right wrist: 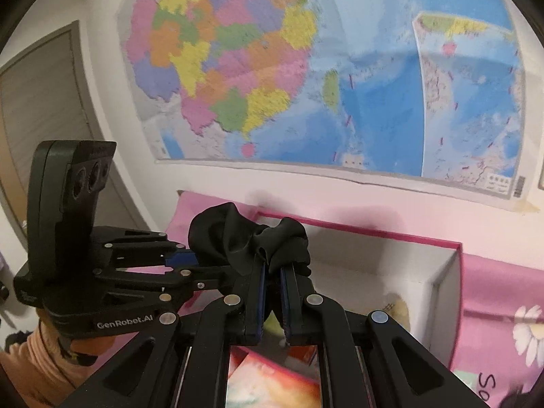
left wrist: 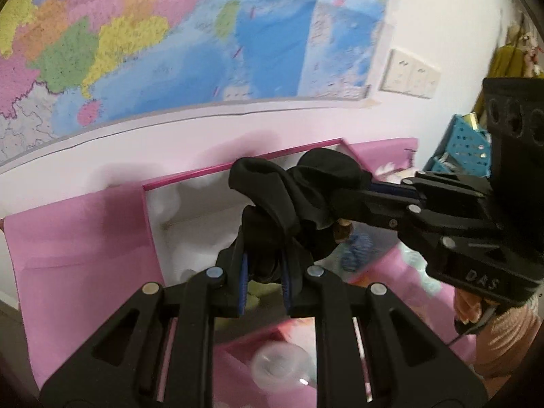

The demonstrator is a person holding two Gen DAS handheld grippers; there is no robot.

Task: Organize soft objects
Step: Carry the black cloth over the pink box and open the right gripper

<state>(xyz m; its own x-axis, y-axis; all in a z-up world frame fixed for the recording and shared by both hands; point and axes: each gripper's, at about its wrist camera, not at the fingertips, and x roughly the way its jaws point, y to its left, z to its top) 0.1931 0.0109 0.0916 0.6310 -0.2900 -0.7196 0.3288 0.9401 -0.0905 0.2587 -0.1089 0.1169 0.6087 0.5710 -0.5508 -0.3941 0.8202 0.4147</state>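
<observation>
1. Black linkage bars of the left gripper (left wrist: 263, 268) fill the bottom of its own view; its blue-padded fingers (left wrist: 243, 278) are clamped on the lower part of a black cloth (left wrist: 272, 187).
2. From the right side of these fingers comes the right gripper (left wrist: 353, 200), and it pinches the same black cloth at the upper right part. So the cloth hangs bunched between the two grippers, above the box.
3. On the right wrist view, the right gripper (right wrist: 272, 268) has its fingers (right wrist: 260, 292) pressed together on a fold of the black cloth (right wrist: 234, 234); the left gripper (right wrist: 200, 261) enters from the left and holds the other end.
4. Behind and below the fingers is an open pink box (left wrist: 244, 165) with a white inside, lying on a pink sheet (left wrist: 78, 238).
5. Under the fingers some blurred small things lie, one of them blue (left wrist: 357, 248); I cannot tell what they are.
6. Further behind, a big coloured map (right wrist: 306, 78) is on the white wall.
7. At the far right of the left fingers stands a blue basket (left wrist: 465, 139).
</observation>
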